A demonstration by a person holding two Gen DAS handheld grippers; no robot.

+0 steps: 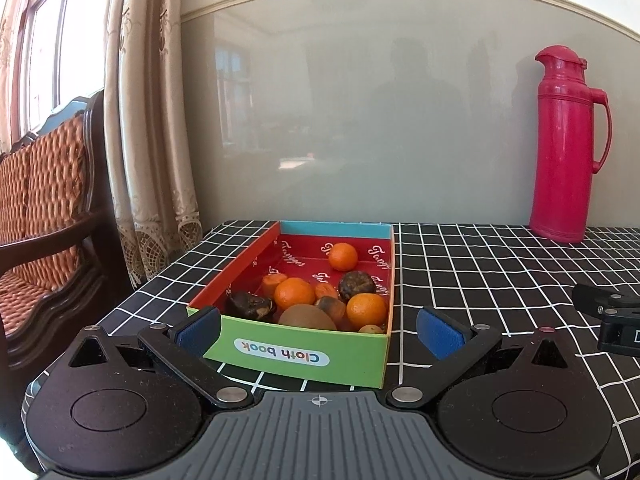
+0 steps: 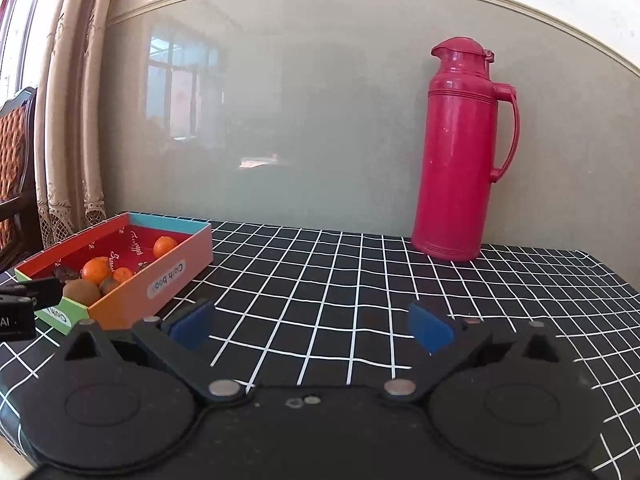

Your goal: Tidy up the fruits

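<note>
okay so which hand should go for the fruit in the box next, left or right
Left, probably. The left gripper is open and faces the box, its fingers either side of the near wall, the oranges just ahead. The right gripper is open over bare tablecloth, the box off to its left.

Pink thermos [image 2: 460, 152] on checked tablecloth [image 2: 340, 280], beside curtain [image 1: 152, 120]

Open tablecloth [image 2: 320, 280] between box [image 2: 160, 276] and flask [image 2: 460, 152] lies unobstructed.
</note>
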